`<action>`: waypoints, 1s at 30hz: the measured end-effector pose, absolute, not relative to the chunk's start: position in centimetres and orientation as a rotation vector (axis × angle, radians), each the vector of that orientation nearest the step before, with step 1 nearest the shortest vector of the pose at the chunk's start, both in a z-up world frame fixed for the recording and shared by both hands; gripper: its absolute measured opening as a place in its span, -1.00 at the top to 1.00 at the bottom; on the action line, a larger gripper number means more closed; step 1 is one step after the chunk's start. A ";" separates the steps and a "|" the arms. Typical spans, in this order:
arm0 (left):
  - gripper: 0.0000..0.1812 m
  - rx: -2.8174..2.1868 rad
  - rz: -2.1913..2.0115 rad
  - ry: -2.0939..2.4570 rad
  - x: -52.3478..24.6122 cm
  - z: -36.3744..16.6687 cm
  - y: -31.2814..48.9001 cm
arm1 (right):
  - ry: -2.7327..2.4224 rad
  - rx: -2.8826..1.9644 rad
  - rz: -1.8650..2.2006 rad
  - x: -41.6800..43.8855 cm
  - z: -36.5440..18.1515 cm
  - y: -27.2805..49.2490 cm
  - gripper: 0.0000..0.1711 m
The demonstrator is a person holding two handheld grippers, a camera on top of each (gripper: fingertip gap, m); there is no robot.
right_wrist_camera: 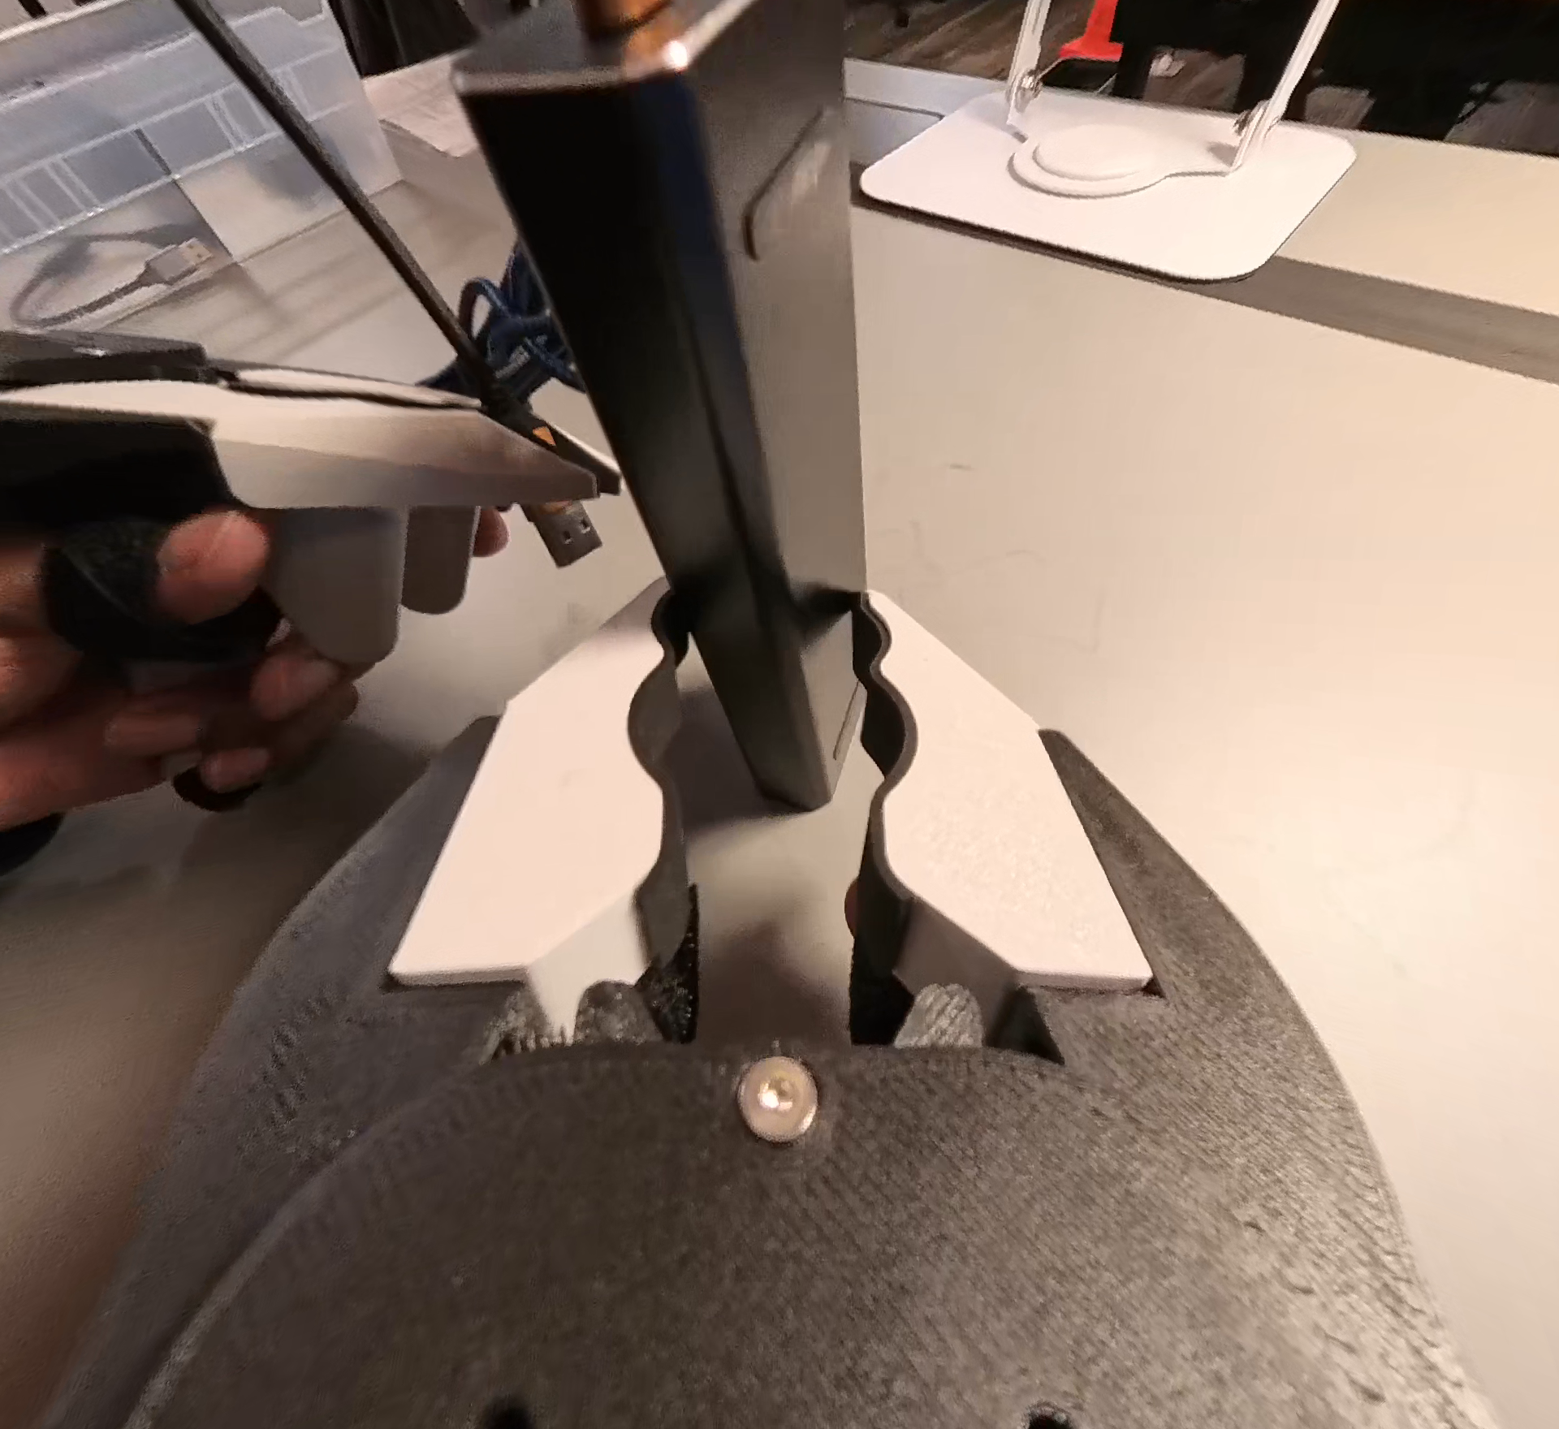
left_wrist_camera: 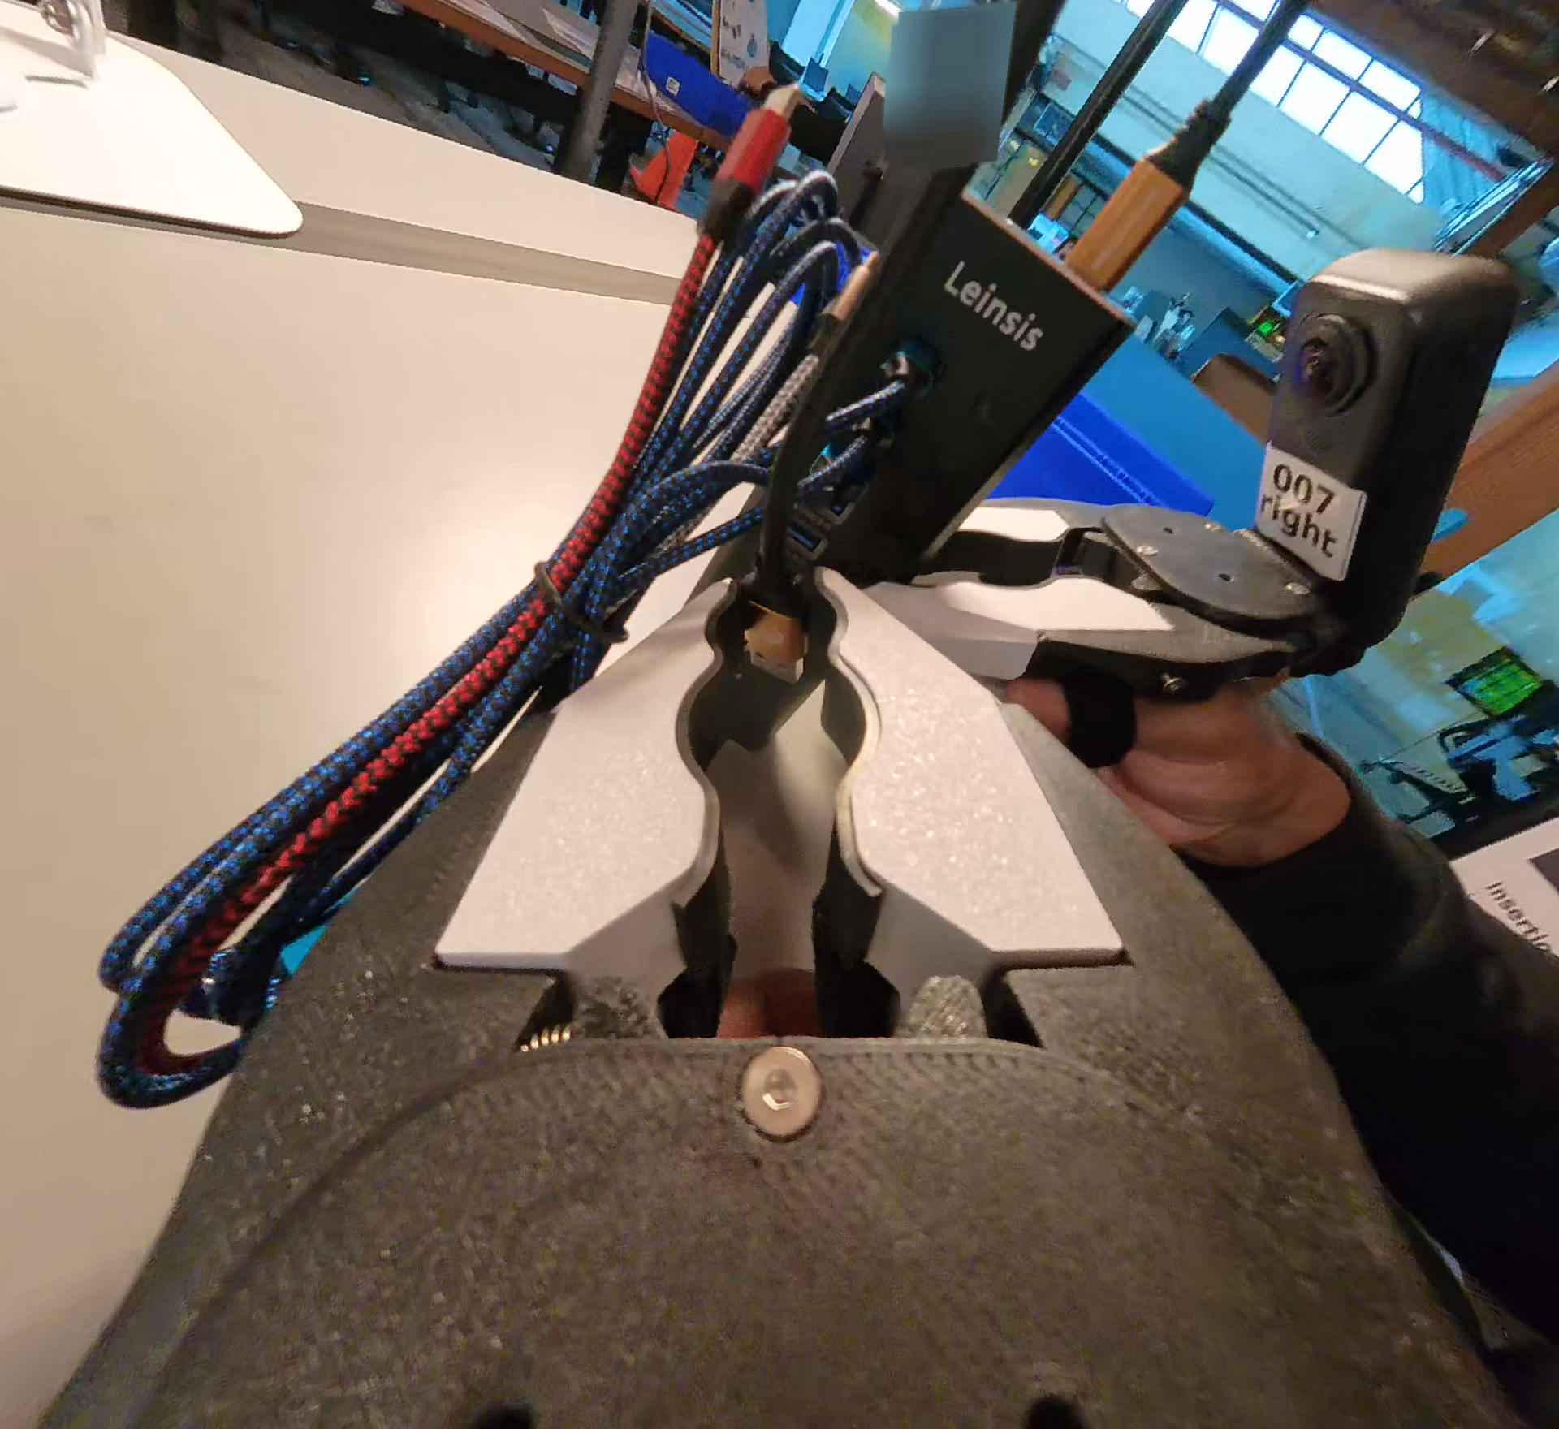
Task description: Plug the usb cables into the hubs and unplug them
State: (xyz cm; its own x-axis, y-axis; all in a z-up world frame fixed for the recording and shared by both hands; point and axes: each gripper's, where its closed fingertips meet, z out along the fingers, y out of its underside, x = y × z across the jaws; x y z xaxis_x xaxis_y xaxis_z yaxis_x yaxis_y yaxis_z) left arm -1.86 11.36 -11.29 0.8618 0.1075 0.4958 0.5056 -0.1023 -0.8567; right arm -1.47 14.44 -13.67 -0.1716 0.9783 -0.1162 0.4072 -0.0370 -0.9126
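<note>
My right gripper (right_wrist_camera: 772,629) is shut on the lower end of a dark USB hub (right_wrist_camera: 742,376) and holds it upright above the table. The hub also shows in the left wrist view (left_wrist_camera: 970,393), with an orange plug (left_wrist_camera: 1130,224) in its top end. My left gripper (left_wrist_camera: 776,587) is shut on an orange-bodied USB plug (left_wrist_camera: 772,646) on a thin black cable. The right wrist view shows that plug (right_wrist_camera: 565,532) pointing down, free, just left of the hub. A tied bundle of blue and red braided cables (left_wrist_camera: 506,671) hangs beside the hub's port side.
A white lamp base (right_wrist_camera: 1113,191) stands on the grey table (right_wrist_camera: 1223,587) at the back right. A clear plastic bin (right_wrist_camera: 169,106) with a grey USB cable (right_wrist_camera: 110,283) sits at the back left. A person's hands hold both grippers. Tip to tip, the grippers are about 4 cm apart.
</note>
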 end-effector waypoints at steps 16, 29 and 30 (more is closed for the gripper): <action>0.83 -1.267 -0.908 -0.533 -1.1 -6.9 10.3 | -1.427 -1.723 1.435 -1.3 -13.1 14.9 0.70; 0.84 -1.093 -1.117 -0.617 -0.9 -5.8 10.6 | -1.429 -1.809 1.476 -1.4 -14.0 14.2 0.73; 0.85 -1.093 -1.115 -0.619 -1.0 -5.9 10.6 | -1.449 -1.800 1.457 -1.4 -14.0 14.1 0.73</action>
State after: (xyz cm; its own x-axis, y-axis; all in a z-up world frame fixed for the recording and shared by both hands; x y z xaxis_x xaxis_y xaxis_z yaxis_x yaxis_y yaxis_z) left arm -1.03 10.59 -5.89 0.3610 -0.3941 0.8452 0.9258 0.0426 -0.3756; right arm -1.38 14.07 -14.02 -0.0848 0.8825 -0.4626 0.4572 -0.3780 -0.8050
